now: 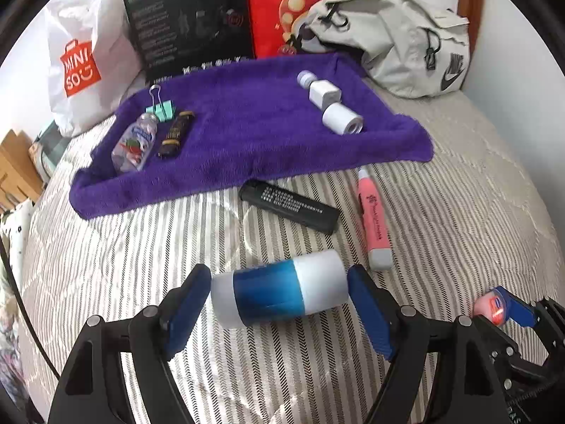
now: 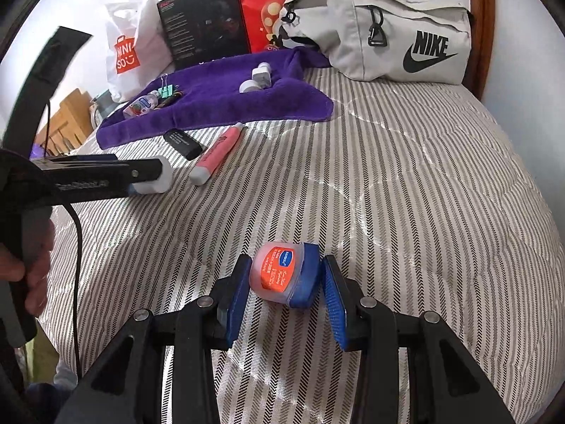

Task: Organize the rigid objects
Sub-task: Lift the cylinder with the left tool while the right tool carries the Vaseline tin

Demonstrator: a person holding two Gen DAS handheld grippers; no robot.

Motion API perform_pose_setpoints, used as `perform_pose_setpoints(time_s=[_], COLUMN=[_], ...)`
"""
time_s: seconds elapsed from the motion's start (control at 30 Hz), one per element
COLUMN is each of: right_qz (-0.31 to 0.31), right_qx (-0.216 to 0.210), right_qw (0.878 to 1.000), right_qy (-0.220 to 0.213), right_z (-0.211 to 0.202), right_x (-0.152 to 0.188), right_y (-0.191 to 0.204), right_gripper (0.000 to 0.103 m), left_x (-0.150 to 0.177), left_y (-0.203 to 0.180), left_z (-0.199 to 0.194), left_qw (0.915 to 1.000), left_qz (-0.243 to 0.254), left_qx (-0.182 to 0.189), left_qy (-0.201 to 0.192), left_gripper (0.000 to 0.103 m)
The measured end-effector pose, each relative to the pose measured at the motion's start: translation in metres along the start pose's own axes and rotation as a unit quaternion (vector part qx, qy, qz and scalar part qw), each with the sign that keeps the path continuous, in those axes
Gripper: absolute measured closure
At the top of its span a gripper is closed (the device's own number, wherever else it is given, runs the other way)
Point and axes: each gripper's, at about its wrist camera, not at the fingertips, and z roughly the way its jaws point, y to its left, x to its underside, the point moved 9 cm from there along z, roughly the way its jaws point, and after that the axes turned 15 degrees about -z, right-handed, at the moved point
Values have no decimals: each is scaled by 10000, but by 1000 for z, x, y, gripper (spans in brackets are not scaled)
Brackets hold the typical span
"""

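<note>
On a bed covered with a striped, herringbone-weave quilt (image 1: 459, 212), two hand-held grippers work among scattered small items. The left gripper (image 1: 279, 300) has its blue-padded jaws spread around a smooth blue-and-white cylinder (image 1: 279, 291) lying on its side, pads just beside its ends; whether they touch cannot be told. The right gripper (image 2: 282, 282) has its jaws closed in on a small pink jar with a blue lid (image 2: 282, 274), tilted between the ribbed pads. Beyond the cylinder lie a flat black lighter (image 1: 287, 206) and a pink highlighter (image 1: 374, 222), both on the quilt near the fluffy purple towel (image 1: 247, 123). On the towel rest a clear bottle (image 1: 134, 143), a mint binder clip (image 1: 160, 109), a dark tube (image 1: 176, 134), and a row of white pieces including a paper roll (image 1: 342, 118). A pale fabric bag (image 2: 388, 35), boxes and a white shopping bag (image 1: 84, 56) stand behind.
</note>
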Motion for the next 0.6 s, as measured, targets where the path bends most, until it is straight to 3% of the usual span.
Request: perform_pose_setpoints(time_s=[0.17,0.6], right_qz=[10,35], right_qx=[-59,-21], right_qw=[10000,9999], right_qy=[-12,117], right_z=[0,-2], right_x=[0,1], right_y=[-1,1], right_gripper=[63,63], left_x=[5,-1], left_y=[3,17], left_z=[9,13], left_qw=[9995,9993], left_qz=[-239,-10], left_qx=[133,350], left_qy=[124,87], left_gripper=[24,24])
